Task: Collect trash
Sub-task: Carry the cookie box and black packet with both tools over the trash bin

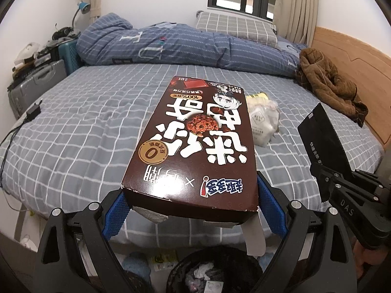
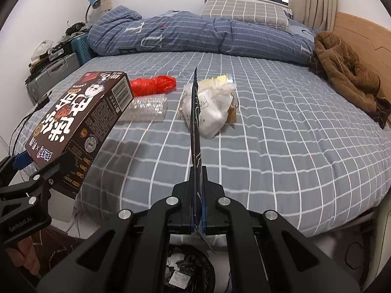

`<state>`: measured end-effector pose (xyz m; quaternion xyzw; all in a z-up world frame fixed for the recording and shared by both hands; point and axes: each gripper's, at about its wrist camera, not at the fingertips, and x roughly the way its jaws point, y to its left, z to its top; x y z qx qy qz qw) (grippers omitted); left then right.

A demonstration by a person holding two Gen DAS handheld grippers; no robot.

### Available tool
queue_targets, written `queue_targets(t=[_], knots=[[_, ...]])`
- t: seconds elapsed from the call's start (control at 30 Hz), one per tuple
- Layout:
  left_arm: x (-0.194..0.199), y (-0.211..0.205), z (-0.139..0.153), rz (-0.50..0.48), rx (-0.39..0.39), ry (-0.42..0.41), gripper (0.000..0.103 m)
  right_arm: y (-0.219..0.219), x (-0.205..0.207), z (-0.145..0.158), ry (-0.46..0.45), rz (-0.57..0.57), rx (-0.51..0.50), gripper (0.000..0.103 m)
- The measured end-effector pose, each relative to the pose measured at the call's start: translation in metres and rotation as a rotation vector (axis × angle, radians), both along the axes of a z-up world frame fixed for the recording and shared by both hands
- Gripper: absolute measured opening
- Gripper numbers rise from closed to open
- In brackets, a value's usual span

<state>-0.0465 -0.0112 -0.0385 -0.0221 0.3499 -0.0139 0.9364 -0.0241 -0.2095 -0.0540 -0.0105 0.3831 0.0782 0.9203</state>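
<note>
My left gripper (image 1: 191, 210) is shut on a dark brown snack box (image 1: 195, 141), its blue pads pressing the box's two long sides; the box (image 2: 80, 127) hangs over the near edge of the bed. My right gripper (image 2: 198, 219) is shut on a flat black foil wrapper (image 2: 196, 131), seen edge-on; in the left wrist view the wrapper (image 1: 320, 136) stands up at the right. A bin with a black liner (image 1: 215, 273) sits below both grippers, also seen as the bin (image 2: 188, 271). On the bed lie a white plastic bag (image 2: 212, 107), a red bag (image 2: 152, 85) and bubble wrap (image 2: 146, 108).
The bed (image 2: 281, 146) has a grey checked sheet, with a rolled blue quilt (image 2: 195, 36) at the back and a brown jacket (image 2: 349, 78) by the wooden headboard. Suitcases (image 1: 36, 83) stand at the left. A black charger and cable (image 1: 31, 112) lie on the bed's left edge.
</note>
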Motion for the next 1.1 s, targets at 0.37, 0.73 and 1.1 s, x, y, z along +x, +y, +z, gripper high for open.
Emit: queue_targets(t=[0.37,0.73,1.1], knots=[[-0.039,0.003,-0.01,0.0,-0.01,0.039,0.09,0.004,-0.039,-0.011,0.029,0.01,-0.009,0.003],[-0.075,0.005,-0.026,0.003,-0.024,0.108,0.09,0.004,-0.076,-0.028,0.073,0.017,-0.023,0.003],[-0.109,0.012,-0.046,0.02,-0.03,0.197,0.09,0.001,-0.105,-0.047,0.148,0.0,-0.024,0.003]])
